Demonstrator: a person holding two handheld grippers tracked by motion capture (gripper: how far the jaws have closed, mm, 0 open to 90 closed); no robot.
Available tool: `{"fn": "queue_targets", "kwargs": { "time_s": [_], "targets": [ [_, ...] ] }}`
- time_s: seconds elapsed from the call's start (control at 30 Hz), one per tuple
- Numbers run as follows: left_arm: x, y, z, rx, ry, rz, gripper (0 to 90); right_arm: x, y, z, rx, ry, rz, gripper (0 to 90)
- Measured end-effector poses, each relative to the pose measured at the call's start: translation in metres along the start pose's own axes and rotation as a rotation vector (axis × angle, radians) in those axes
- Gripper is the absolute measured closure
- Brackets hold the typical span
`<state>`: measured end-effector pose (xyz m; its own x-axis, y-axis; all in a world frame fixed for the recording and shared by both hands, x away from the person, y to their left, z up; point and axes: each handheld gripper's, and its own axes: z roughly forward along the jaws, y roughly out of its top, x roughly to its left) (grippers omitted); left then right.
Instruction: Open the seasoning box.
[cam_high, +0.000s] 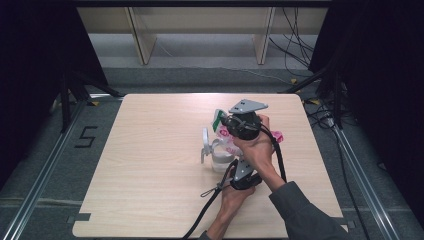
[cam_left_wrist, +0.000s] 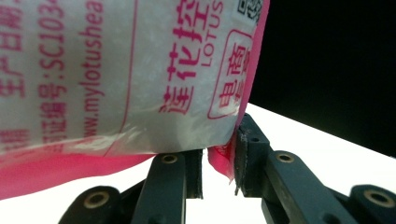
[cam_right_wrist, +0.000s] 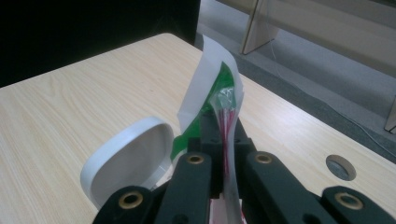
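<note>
Pink and white plastic is what you've got between both tools: a printed bag held up over the middle-right of the tabletop, just right of a clear tub whose white hinged lid stands open. From the high view your hands cross, the right hand-held gripper on the far side with its grey plate on top, the left hand-held gripper nearer you, beneath the bag. Your left gripper view gives you the close-up that view can't: the pink lower corner of the bag drops between the two jaws, which stand narrow, the right pad against the pink edge; you can't tell whether the other pad presses too. Your right gripper view adds the rest: jaws clamped tight on the bag's thin top edge, a white and green flap standing up beyond them, the round lid just left.
</note>
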<state>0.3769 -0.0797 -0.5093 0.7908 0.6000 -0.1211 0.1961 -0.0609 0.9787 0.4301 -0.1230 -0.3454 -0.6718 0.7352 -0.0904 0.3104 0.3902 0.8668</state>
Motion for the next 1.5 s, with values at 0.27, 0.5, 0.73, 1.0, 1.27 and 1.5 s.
{"fn": "queue_targets", "kwargs": {
  "time_s": [0.27, 0.5, 0.73, 1.0, 1.27, 1.5],
  "targets": [
    [-0.0003, -0.0012, 0.0004, 0.004, 0.003, -0.006, 75.0, -0.0008, -0.0006, -0.0007, 0.023, 0.009, -0.014, 90.0],
    [0.0002, -0.0007, 0.0001, 0.003, 0.008, -0.006, 75.0, -0.0010, -0.0009, 0.0002, 0.005, -0.001, 0.003, 90.0],
    [0.0000, -0.0010, -0.0001, 0.003, 0.004, -0.002, 75.0, -0.0035, -0.0006, -0.0013, 0.007, 0.005, -0.015, 90.0],
    [0.0005, -0.0010, 0.0000, 0.005, 0.002, -0.009, 75.0, -0.0023, -0.0008, -0.0017, 0.014, 0.006, 0.005, 90.0],
    [0.0002, -0.0006, -0.0004, 0.005, 0.000, -0.002, 75.0, -0.0015, -0.0011, -0.0011, 0.004, -0.003, 0.014, 90.0],
    [0.0004, -0.0006, -0.0002, 0.005, -0.001, -0.003, 75.0, -0.0021, -0.0003, -0.0019, 0.014, 0.007, 0.002, 90.0]
  ]
}}
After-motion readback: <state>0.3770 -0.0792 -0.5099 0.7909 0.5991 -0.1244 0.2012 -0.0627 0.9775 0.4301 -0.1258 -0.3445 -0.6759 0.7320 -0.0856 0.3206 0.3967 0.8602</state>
